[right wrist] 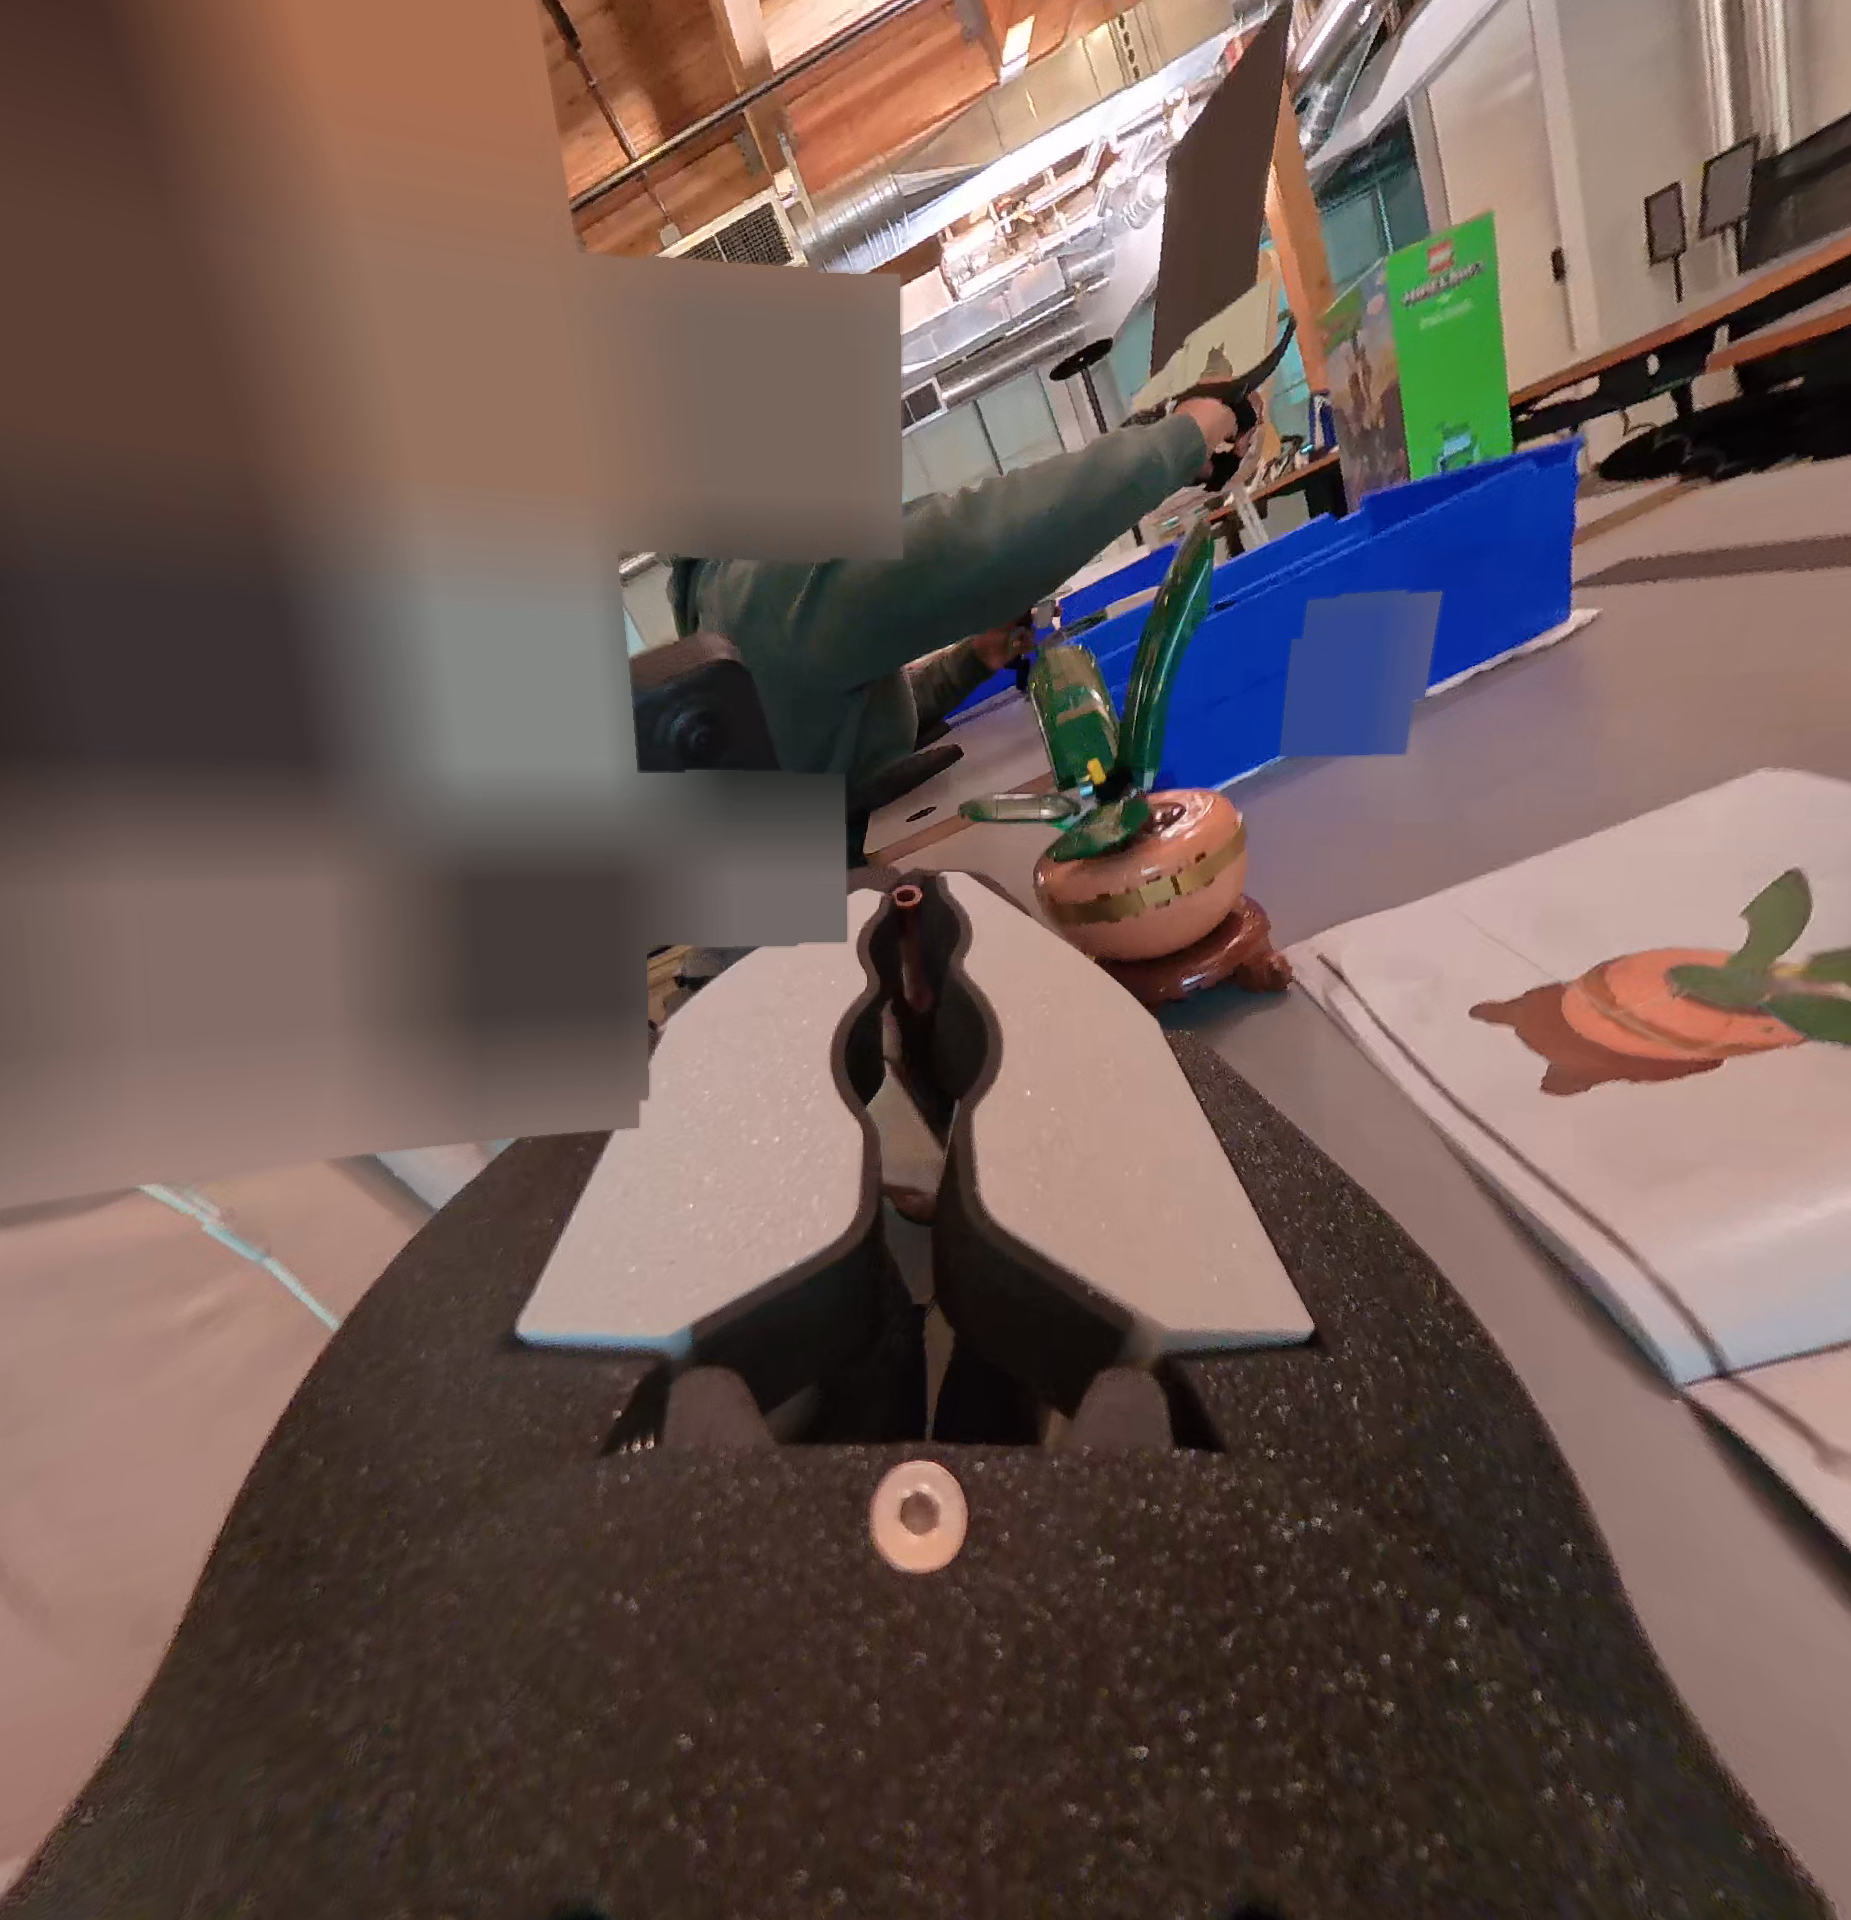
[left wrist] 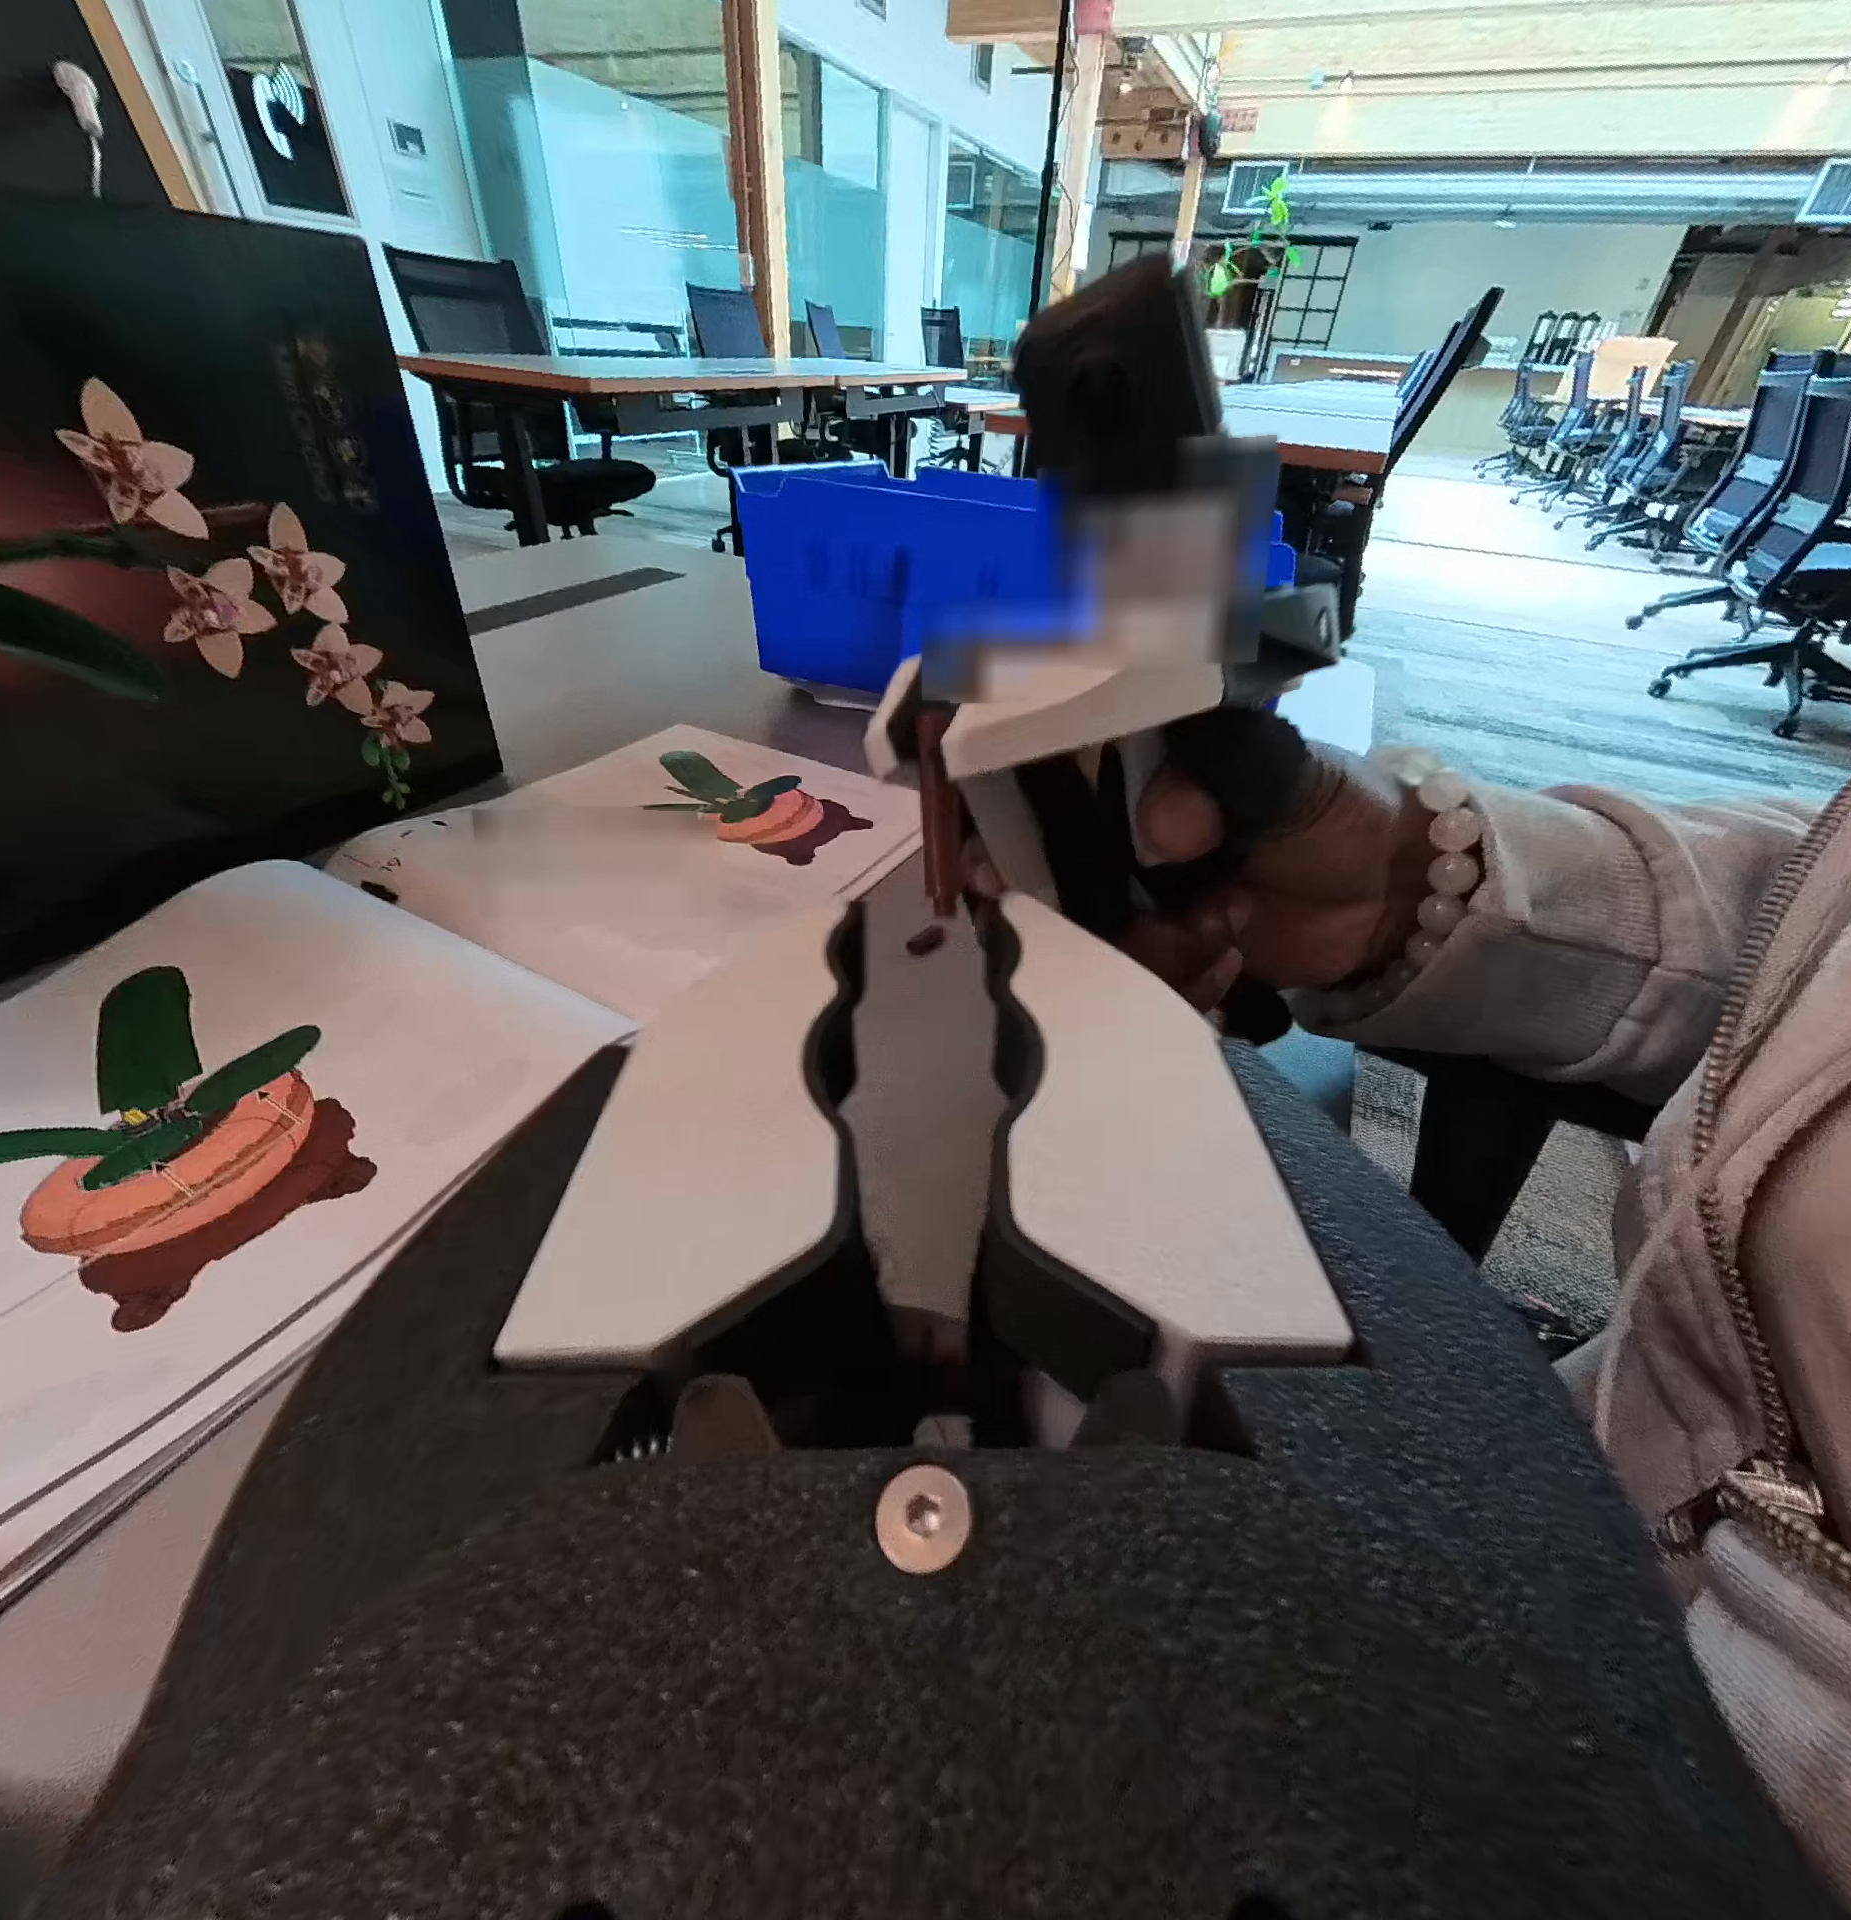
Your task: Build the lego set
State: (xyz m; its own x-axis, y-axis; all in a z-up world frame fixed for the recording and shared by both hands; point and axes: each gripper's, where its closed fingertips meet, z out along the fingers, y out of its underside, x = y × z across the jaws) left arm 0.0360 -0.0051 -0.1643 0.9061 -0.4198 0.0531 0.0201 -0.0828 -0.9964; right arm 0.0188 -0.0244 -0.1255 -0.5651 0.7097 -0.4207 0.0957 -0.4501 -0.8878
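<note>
My left gripper is open and empty, with the grey table showing between its white fingers. A small dark brown piece lies on the table in the gap near the fingertips. Just beyond, my right gripper points downward, shut on a thin brown rod that hangs upright over that piece. In the right wrist view my right gripper pinches the same rod, its hollow end sticking out at the tips. The half-built model, a tan pot on a brown stand with green leaves, stands to the right.
An open instruction booklet lies left of my left gripper; it also shows in the right wrist view. The black set box stands behind it. A blue bin sits farther back. Another person's green sleeve reaches across behind. One gripper's finger ends stand about 4 cm off the other's.
</note>
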